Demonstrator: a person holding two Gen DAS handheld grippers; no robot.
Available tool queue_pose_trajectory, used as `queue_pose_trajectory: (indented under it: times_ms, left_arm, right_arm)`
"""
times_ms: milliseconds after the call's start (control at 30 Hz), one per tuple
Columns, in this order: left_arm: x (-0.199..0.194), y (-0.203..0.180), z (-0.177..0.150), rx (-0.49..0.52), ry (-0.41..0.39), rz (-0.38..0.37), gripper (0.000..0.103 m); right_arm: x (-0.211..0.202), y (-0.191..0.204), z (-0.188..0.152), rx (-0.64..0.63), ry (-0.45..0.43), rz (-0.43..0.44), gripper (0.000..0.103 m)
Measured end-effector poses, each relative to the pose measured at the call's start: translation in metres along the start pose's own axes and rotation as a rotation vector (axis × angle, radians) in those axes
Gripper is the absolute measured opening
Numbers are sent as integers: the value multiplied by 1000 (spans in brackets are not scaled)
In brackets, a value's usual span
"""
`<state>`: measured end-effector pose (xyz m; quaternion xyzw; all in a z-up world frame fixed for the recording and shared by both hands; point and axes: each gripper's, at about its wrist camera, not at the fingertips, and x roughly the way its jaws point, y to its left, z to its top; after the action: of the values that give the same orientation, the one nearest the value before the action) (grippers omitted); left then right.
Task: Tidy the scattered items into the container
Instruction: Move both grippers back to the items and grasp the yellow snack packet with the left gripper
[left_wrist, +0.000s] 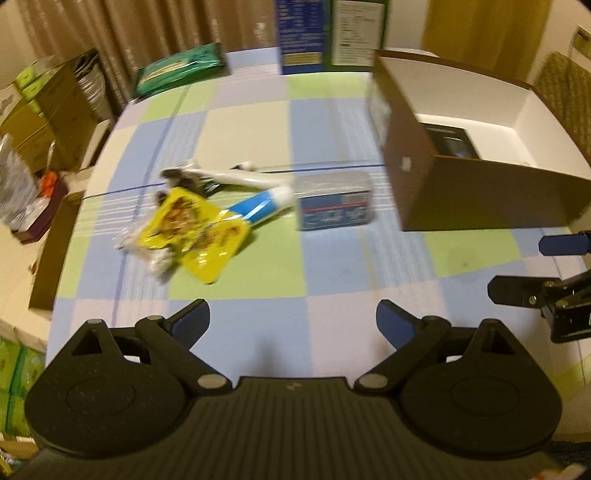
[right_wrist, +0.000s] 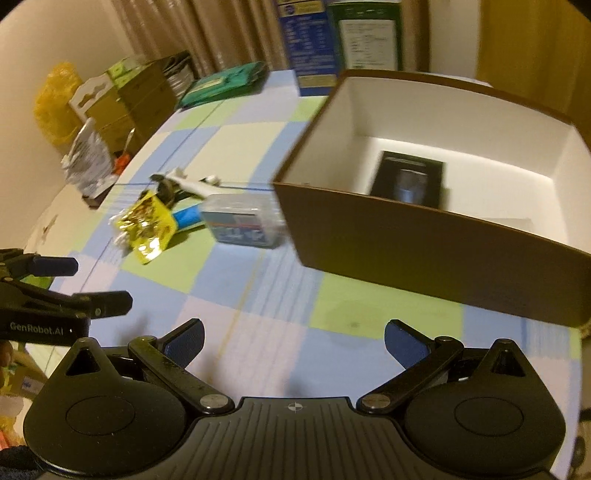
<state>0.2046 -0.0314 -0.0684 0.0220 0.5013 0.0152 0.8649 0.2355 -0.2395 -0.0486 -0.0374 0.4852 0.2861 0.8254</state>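
Checked cloth in blue, green and white covers the table (left_wrist: 258, 266) in front of you. Your left gripper (left_wrist: 293, 321) gapes wide over it, gripping nothing; your right gripper (right_wrist: 294, 341) is spread just as wide and empty. Blurred, the yellow packet (left_wrist: 195, 229), blue tube (left_wrist: 260, 203) and small blue box (left_wrist: 334, 201) lie clustered left of the brown container (right_wrist: 424, 236).

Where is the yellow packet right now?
The yellow packet lies on the checkered tablecloth, left of the brown box, at the near end of the pile, overlapping the blue tube.
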Motion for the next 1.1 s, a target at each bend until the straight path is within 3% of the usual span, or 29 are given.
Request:
queue_pose_trajectory:
  times_ms: [467, 733, 1100]
  left_arm:
    - [13, 84, -3, -72, -22, 55, 95]
    - [36, 110, 6, 16, -63, -22, 95]
    - [84, 152, 34, 114, -84, -196, 93]
  right_arm:
    - [54, 56, 16, -51, -10, 41, 101]
    - [82, 54, 14, 42, 17, -14, 101]
    - [98, 42, 5, 167, 56, -80, 101]
